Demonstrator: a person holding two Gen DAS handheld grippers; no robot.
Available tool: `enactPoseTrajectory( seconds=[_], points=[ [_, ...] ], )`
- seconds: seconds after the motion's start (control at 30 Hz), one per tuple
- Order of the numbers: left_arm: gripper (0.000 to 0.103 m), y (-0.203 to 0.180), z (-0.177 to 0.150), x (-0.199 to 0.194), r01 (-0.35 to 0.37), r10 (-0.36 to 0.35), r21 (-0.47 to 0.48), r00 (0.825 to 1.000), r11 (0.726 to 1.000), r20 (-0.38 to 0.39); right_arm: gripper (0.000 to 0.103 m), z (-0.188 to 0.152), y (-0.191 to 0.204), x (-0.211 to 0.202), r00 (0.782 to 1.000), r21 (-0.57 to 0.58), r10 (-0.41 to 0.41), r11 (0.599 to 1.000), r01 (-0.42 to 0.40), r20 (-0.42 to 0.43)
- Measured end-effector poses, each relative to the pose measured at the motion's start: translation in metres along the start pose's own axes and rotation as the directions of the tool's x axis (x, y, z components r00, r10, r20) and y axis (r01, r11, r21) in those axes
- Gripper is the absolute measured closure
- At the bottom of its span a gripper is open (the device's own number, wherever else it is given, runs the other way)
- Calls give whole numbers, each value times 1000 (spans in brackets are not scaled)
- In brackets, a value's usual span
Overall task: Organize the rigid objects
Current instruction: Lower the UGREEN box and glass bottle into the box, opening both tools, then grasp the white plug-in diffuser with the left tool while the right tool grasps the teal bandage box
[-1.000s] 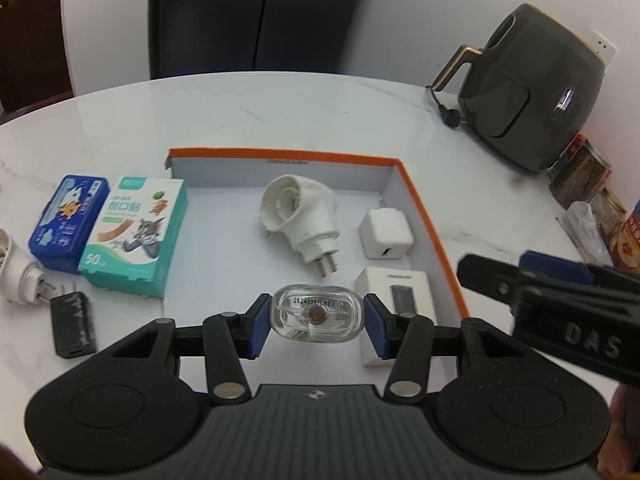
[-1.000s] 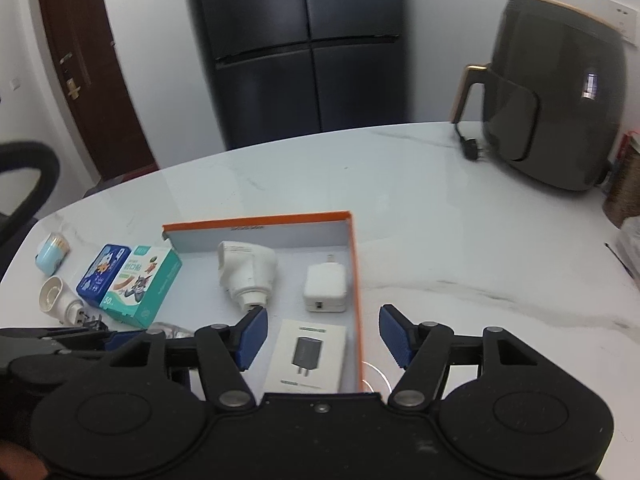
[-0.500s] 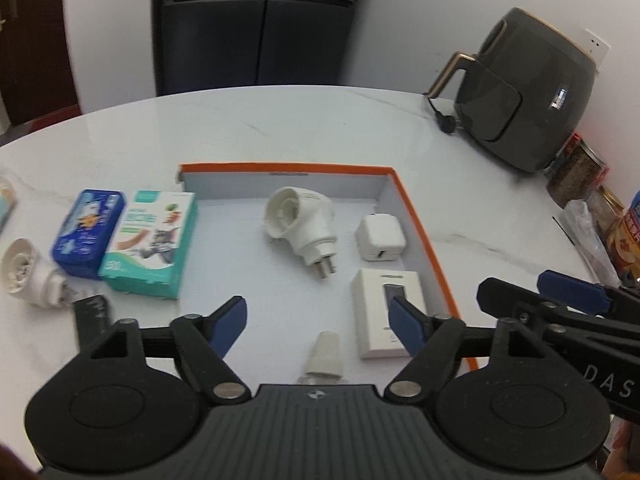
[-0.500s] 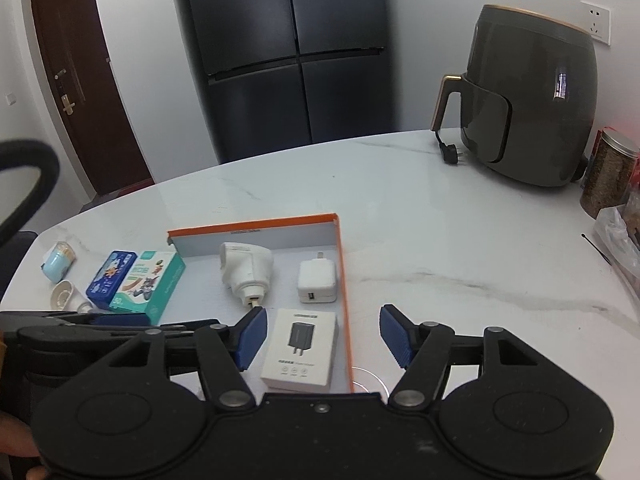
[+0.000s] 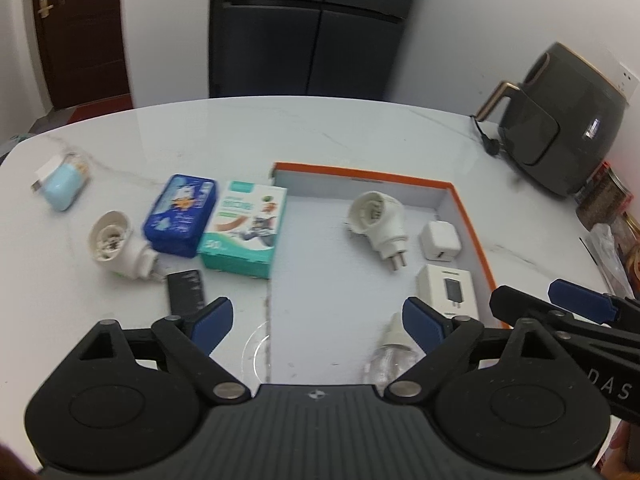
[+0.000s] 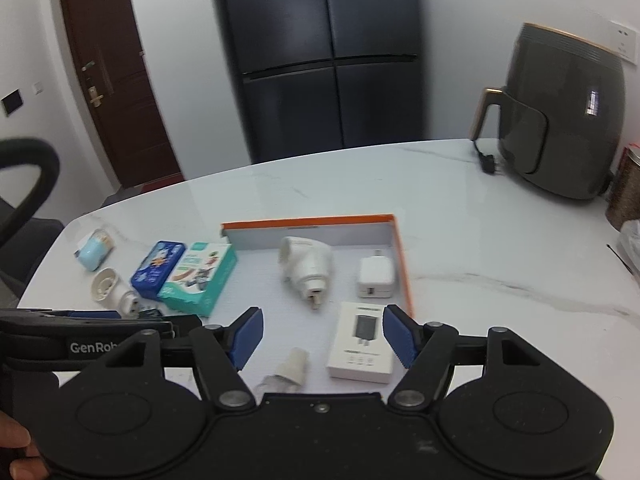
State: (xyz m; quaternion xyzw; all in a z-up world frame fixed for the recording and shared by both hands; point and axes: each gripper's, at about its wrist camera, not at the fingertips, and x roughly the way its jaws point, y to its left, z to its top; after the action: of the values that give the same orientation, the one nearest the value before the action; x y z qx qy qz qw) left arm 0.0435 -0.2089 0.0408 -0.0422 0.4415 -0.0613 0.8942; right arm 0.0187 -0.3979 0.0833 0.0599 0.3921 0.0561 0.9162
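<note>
Left wrist view: the left gripper (image 5: 318, 318) hangs spread wide and empty over the orange-rimmed tray (image 5: 474, 224), where the clear bottle (image 5: 394, 350) lies at the near edge.

Right wrist view: the right gripper (image 6: 323, 334) is likewise agape, empty, above the charger box (image 6: 360, 350).
</note>
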Motion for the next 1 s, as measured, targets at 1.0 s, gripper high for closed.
enactPoseTrajectory(
  seconds=[1.0],
  points=[
    [8,144,2,-28,-140,141,-172,990,975,-5,23,-2,124,45,987,-101,136,984,-144,-82]
  ],
)
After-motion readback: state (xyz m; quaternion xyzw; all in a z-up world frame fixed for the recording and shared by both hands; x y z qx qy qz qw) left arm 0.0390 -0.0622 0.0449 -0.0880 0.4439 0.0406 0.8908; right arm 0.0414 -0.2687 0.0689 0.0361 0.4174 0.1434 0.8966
